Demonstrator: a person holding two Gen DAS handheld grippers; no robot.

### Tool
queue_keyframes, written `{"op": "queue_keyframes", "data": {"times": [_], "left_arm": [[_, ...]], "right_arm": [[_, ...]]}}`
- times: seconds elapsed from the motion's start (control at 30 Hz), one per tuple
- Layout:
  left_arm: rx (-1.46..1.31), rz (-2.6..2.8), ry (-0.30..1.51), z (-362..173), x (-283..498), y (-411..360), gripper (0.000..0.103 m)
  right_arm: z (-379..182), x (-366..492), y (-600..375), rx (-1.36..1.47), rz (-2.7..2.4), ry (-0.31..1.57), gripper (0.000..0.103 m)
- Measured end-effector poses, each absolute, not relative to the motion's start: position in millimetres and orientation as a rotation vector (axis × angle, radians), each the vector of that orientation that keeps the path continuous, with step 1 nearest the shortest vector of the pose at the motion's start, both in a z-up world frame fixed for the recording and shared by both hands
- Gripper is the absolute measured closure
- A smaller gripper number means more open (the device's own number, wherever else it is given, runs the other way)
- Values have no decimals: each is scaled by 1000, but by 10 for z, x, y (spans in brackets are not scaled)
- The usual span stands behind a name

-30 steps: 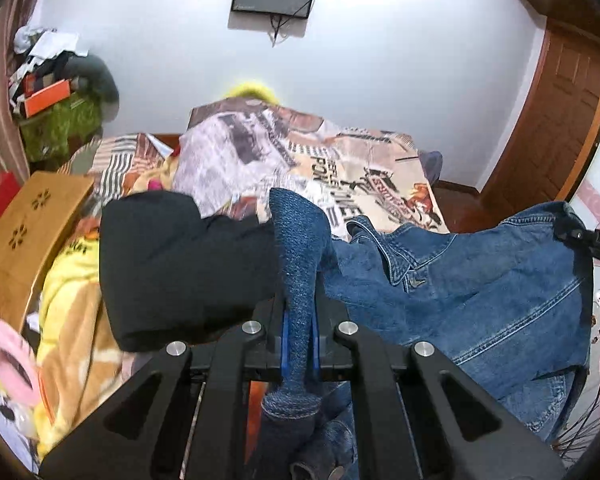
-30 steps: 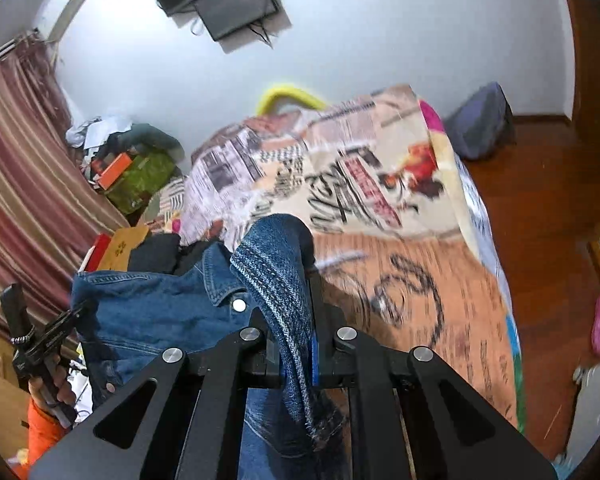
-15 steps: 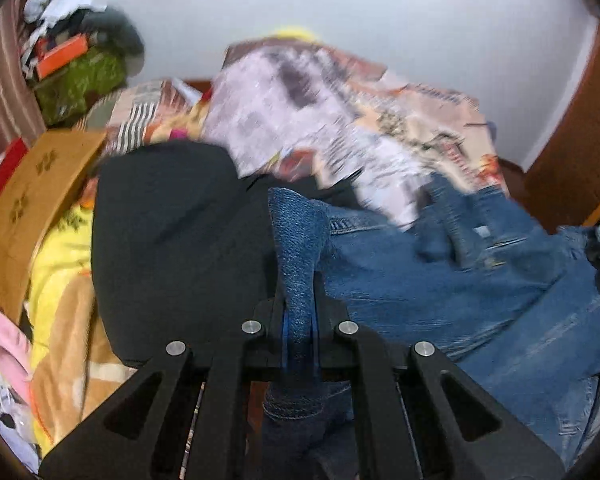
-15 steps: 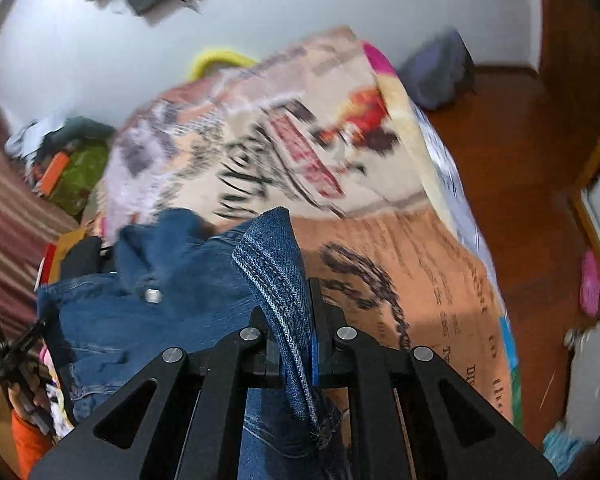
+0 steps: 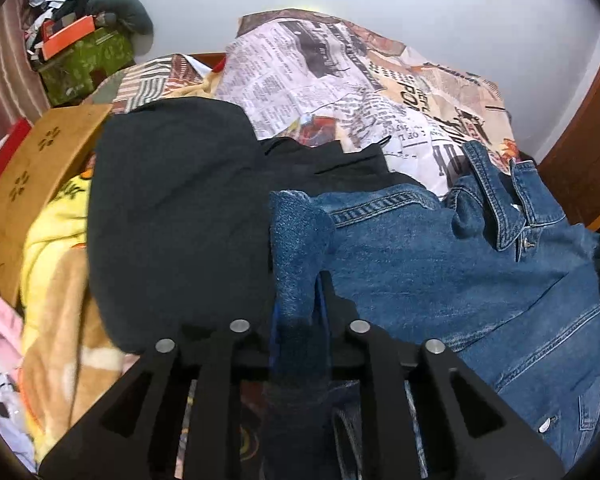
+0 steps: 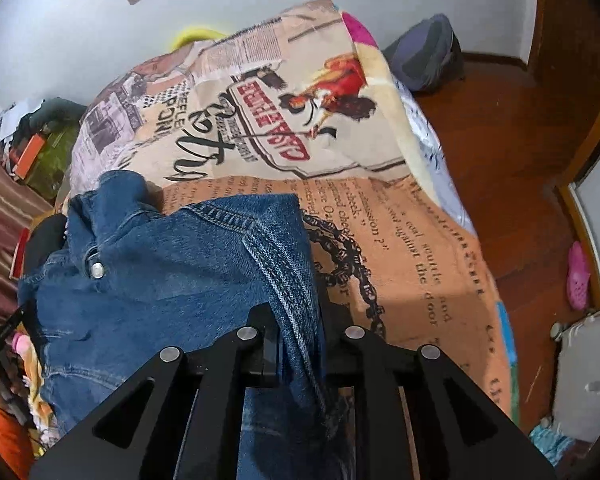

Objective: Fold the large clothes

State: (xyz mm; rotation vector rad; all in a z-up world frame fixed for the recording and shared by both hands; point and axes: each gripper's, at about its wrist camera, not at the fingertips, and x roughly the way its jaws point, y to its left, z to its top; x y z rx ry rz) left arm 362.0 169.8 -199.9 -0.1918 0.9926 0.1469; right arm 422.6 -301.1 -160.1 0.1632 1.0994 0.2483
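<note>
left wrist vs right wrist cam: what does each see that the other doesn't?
Left wrist only: the black garment beside the jacket, a yellow blanket, a wooden board.

Right wrist only: the wooden floor, a pink shoe, a grey bag.

Both: the denim jacket on the printed bedspread, with denim between the jaws of the left gripper and the right gripper; both have just been opening.

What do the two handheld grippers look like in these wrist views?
Both match: the left gripper and right gripper are matte black, with angular arms pierced by triangular cut-outs and four round silver bolt heads each. A blue edge shows on the left one's inner face. No cables or markings visible.
</note>
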Motion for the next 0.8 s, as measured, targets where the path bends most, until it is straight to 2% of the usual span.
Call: {"op": "queue_keyframes", "data": {"times": [0.13,0.33,0.4,0.47,0.57,0.6,0.67,0.8], "left_arm": [[-203,166,997,-1884,3497,1739,83],[-148,199,940,-1593,3096,1714,57],[-141,203,914,-1481,2958,1699,46],[-125,209,885,-1354,2780,1678,40],[-106,211,867,-1236,2558,1640,26],[-105,207,869,-1219,2506,1623,17],[-108,191,885,-1206,2382,1580,9],[-119,136,927,-1287,2151,1506,9]], "right_arm": [[-1406,4017,-2975,74,225,1063,86],[-1046,3493,-2915,-47,262,960,64],[-957,3354,-2908,-68,275,936,62],[-876,3214,-2909,-75,282,924,49],[-779,3009,-2939,-54,290,893,37],[-762,2952,-2953,-46,293,886,36],[-736,2840,-2985,-28,304,881,35],[-730,2678,-2983,-45,301,889,35]]}}
